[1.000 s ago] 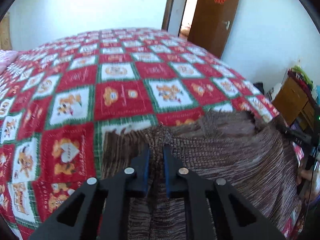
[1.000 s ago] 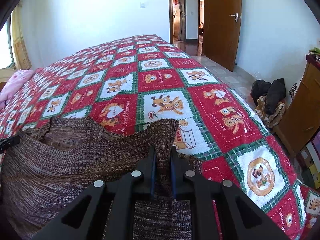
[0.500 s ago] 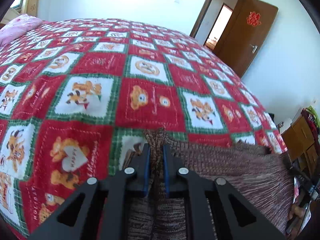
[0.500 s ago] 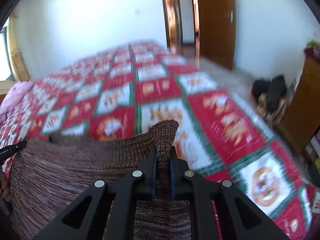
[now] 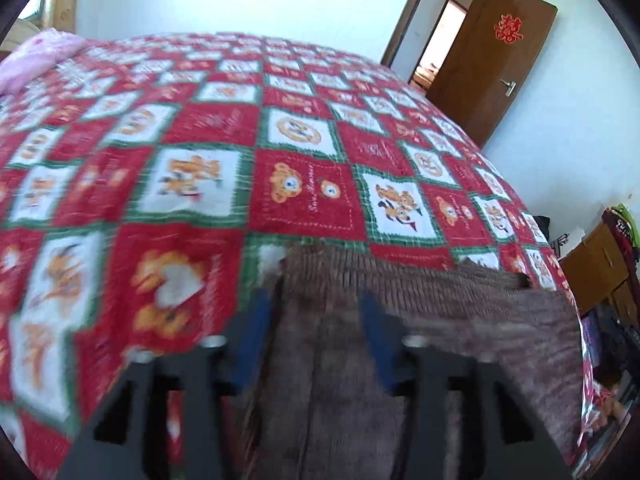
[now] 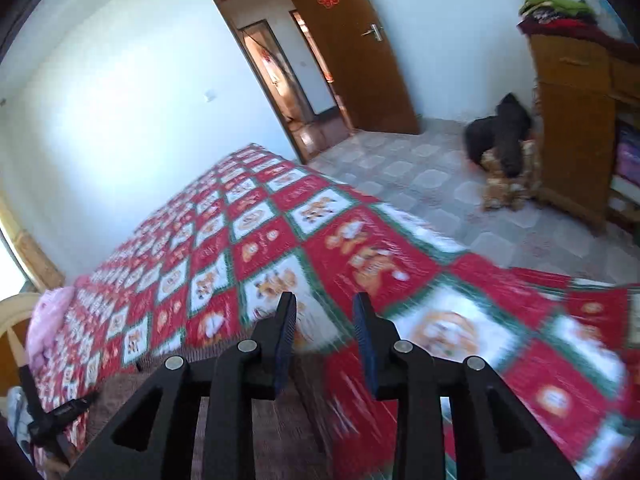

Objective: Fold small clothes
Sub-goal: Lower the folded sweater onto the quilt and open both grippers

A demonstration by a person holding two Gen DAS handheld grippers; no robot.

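A brown knitted garment (image 5: 420, 320) lies flat on the red, white and green patterned bedspread (image 5: 300, 192) near the bed's near edge. My left gripper (image 5: 316, 312) is open, its blue-padded fingers apart above the garment's far left corner, holding nothing. In the right wrist view my right gripper (image 6: 325, 320) is open and empty above the bedspread (image 6: 360, 256); only a strip of the garment (image 6: 280, 420) shows beneath it. The other gripper's black tip (image 6: 64, 410) shows at the lower left.
A pink pillow (image 5: 32, 60) lies at the bed's far left. An open brown door (image 6: 348, 48) and doorway stand beyond the bed. A wooden cabinet (image 6: 576, 128) with clothes on top and a dark bag (image 6: 500, 136) stand on the tiled floor at the right.
Both grippers have opened and let go of the garment's corners. The garment now lies flat on the bed. The right gripper has swung to the right and upward.
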